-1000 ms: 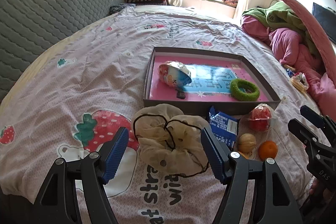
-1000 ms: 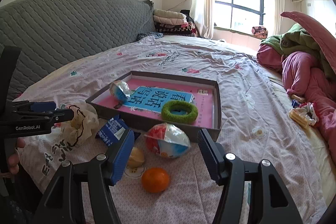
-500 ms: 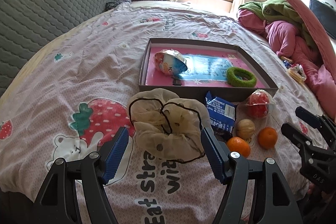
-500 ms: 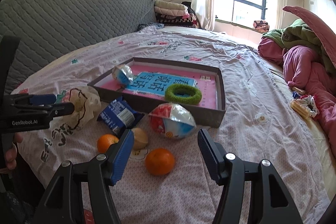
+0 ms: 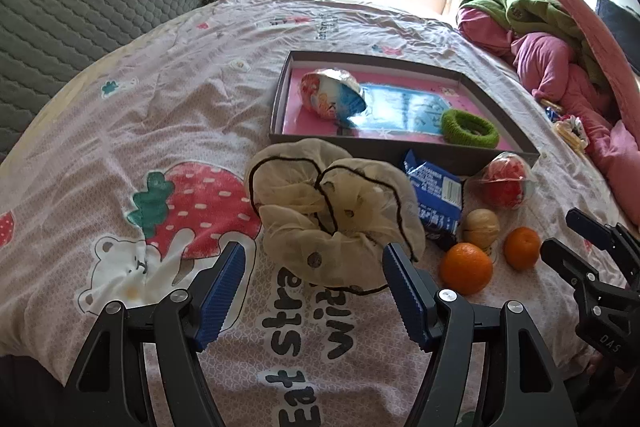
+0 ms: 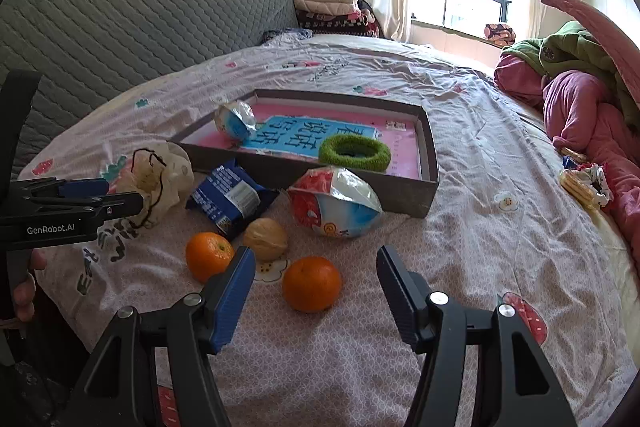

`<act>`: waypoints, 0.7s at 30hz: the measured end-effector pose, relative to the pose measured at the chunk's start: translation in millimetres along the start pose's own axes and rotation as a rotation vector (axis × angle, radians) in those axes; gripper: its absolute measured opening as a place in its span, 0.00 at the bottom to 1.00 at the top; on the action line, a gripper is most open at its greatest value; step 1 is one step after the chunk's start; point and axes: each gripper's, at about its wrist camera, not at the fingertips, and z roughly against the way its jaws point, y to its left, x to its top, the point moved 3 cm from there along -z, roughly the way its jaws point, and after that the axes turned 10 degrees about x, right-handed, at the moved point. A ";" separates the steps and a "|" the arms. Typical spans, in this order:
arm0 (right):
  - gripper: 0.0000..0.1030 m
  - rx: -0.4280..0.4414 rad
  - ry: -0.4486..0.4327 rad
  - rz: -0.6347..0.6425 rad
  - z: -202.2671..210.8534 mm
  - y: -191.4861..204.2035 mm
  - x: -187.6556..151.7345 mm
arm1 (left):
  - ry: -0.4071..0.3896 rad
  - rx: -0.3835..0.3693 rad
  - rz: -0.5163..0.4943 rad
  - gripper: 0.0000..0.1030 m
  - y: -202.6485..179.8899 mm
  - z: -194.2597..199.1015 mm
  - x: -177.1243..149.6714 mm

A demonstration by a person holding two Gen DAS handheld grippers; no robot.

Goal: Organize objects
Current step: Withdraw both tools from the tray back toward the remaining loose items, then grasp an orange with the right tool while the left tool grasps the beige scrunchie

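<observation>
- Left gripper (image 5: 314, 267) spread wide, empty, hovering over the bedspread (image 5: 160, 115) with the cream scrunchie (image 5: 332, 219) just beyond and between its blue pads.
- Right gripper (image 6: 316, 271) also well open, nothing clamped; near orange (image 6: 312, 283) lying on the cloth between the fingers, untouched.
- Second orange (image 6: 209, 255) just left of the right gripper's left finger, beside a walnut (image 6: 266, 238).
- Blue packet (image 6: 231, 197) behind the walnut, resting against the tray (image 6: 428, 147) front wall.
- Red-and-white wrapped ball (image 6: 334, 203) outside the tray, against its near wall.
- Inside the tray: green ring (image 6: 354, 151) toward the near right corner, a second wrapped ball (image 6: 235, 119) at the left side, blue printed panel on the pink floor between them.
- Scrunchie in the right view partly hidden behind the left gripper's fingers at the left edge.
- Part of a hand (image 6: 25, 287) visible low at the left edge, under that tool.
- Pile of pink and green bedding (image 6: 580, 83) far right; small snack wrapper (image 6: 584, 183) near it, well apart from the rest.
- Grey quilted headboard (image 6: 120, 27) behind the bed.
</observation>
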 end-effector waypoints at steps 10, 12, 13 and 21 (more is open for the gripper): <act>0.61 -0.004 0.064 -0.013 -15.2 -1.1 -7.5 | 0.020 0.006 -0.001 0.71 1.1 -18.6 -4.0; 0.61 -0.012 0.076 -0.016 -18.3 -1.7 -9.0 | 0.022 0.005 -0.002 0.71 0.0 -21.5 -3.8; 0.61 -0.014 0.081 -0.018 -19.7 -2.1 -9.5 | 0.023 0.005 -0.002 0.71 -0.1 -23.3 -3.7; 0.61 -0.019 0.108 -0.016 -27.9 -1.7 -13.5 | 0.035 -0.006 0.013 0.71 0.7 -38.2 -0.5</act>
